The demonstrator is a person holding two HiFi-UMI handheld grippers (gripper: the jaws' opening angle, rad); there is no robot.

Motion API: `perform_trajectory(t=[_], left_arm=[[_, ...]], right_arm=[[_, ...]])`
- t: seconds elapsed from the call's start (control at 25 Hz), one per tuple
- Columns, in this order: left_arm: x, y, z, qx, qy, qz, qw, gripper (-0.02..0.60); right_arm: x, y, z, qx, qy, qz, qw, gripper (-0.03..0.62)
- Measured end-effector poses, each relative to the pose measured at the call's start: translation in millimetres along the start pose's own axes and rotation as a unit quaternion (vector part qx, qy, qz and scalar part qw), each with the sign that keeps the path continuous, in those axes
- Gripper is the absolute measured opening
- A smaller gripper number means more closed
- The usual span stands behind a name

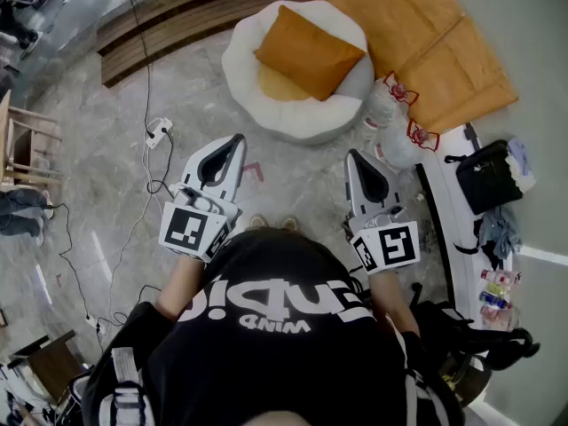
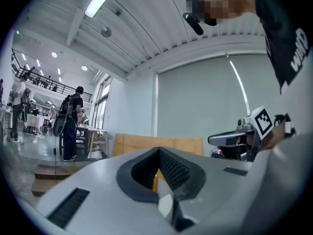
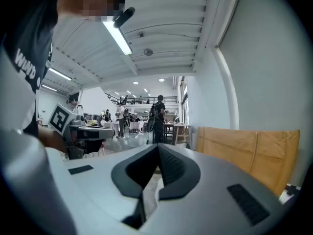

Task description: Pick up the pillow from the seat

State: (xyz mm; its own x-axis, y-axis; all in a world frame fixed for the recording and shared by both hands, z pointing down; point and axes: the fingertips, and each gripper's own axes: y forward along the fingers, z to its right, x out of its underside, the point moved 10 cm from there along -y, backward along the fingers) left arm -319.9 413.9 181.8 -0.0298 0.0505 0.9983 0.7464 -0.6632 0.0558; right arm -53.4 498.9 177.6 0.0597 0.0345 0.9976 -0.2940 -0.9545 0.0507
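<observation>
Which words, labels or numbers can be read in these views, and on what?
"WIND": small white print on the person's black shirt, upside down in head view.
Larger white lettering beside it: cannot be read surely.
Labels on bottles, red print on white bags: too small.
Marker cubes: patterns only, no letters.

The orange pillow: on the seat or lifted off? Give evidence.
On the seat: the orange pillow lies across the white seat, with left gripper and right gripper short of it.

The pillow [image 1: 309, 51] hides most of the seat's [image 1: 275, 121] yellow cushion [image 1: 277, 87]; the orange mat [image 1: 417, 34] runs off the top edge; the table's [image 1: 441, 207] bottles [image 1: 495, 291] are tiny blurs.
</observation>
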Motion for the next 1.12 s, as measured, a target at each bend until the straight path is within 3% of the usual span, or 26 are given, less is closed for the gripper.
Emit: perform_trajectory(t=[0.24,0.56,1.12], left_arm=[[-12.7,7.9,-2.6,0.003,0.007,0.021,0.9998,0.008],[-8.3,1.8,-17.3,0.015,0.006,0.008,0.9998,0.008],[3.7,10.7,-37.7,0.054,-0.013,0.008,0.9984,0.008]], right_arm=[[-0.9,4.4,-1.1,0.001,-0.004,0.001,1.0,0.021],[0.1,10.2,-11.8,-0.009,0.023,0.014,1.0,0.021],[17.1,10.1,-8.5,0.049,0.034,-0.008,0.998,0.021]])
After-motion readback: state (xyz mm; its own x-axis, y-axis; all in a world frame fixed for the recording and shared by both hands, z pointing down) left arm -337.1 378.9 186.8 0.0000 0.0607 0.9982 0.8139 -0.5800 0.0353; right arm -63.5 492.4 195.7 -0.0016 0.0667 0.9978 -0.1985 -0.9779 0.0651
